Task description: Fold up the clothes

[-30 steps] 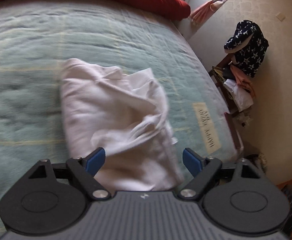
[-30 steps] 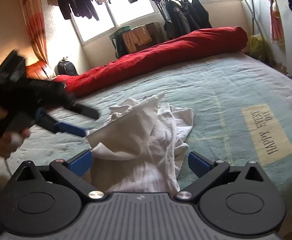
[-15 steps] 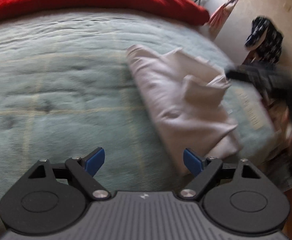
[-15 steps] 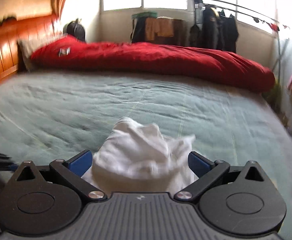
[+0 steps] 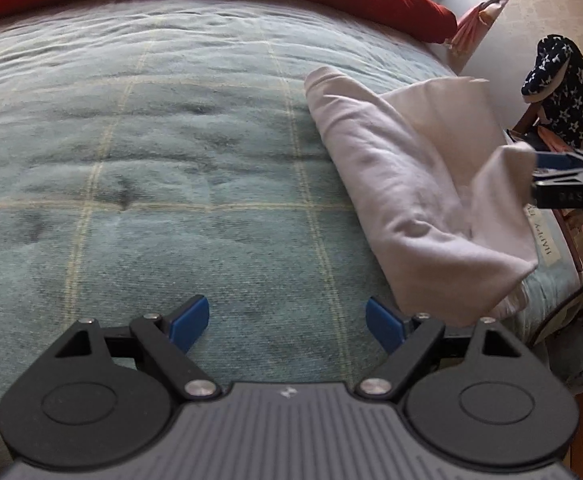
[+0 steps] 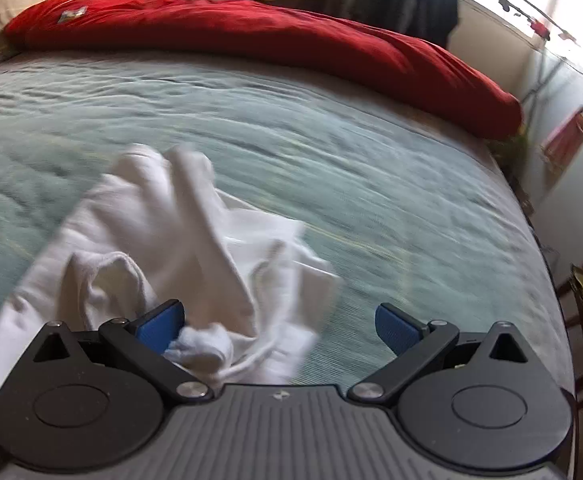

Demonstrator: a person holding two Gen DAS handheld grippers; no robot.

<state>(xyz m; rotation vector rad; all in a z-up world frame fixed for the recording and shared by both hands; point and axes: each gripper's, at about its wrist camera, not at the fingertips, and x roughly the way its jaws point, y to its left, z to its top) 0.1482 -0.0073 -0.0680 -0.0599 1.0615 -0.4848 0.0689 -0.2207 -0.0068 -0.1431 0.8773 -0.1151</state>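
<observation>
— Cloth first: where do we find it?

— White garment (image 5: 395,184) lies in the right half of our left-wrist view, on the green bedspread (image 5: 131,160). Its long axis runs from upper centre down toward lower right.

— And our claws?

— Left gripper (image 5: 287,320) gapes wide over bare bedspread, gripping nothing; the garment sits just right of it. Right gripper (image 6: 277,326) is closer: in its own view its jaws also stand wide, a bunched fold touching the left finger, not pinched. We judge the right hand nearer for the next grab.
</observation>
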